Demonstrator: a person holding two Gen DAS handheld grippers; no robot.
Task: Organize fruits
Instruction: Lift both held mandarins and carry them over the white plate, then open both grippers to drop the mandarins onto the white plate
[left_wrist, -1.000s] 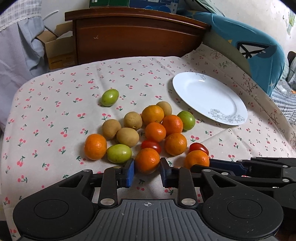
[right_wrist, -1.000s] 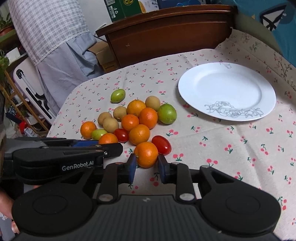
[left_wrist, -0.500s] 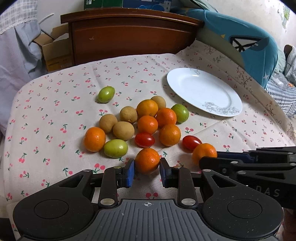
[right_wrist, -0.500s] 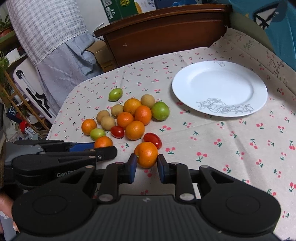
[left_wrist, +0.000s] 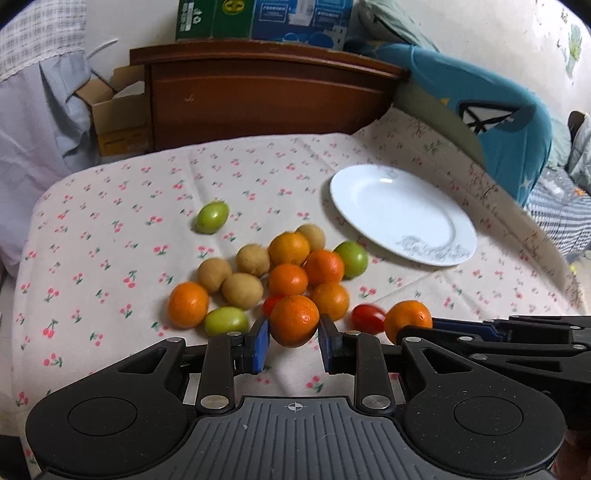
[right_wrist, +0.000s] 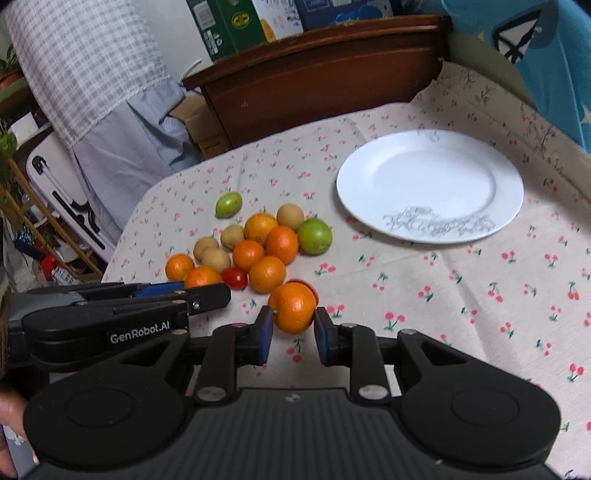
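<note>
My left gripper is shut on an orange and holds it above the cloth at the near side of the fruit pile. My right gripper is shut on another orange, also lifted. The pile of oranges, brown round fruits, green fruits and red tomatoes lies mid-table. A single green fruit lies apart at the far left. An empty white plate sits at the right; it also shows in the right wrist view.
A wooden headboard with boxes on top stands behind the table. A blue cushion is at the far right. A cardboard box and hanging cloth are at the far left. The cherry-print cloth covers the table.
Both grippers have lifted their oranges off the cloth and pulled back a little from the pile. The pile itself has not moved.
</note>
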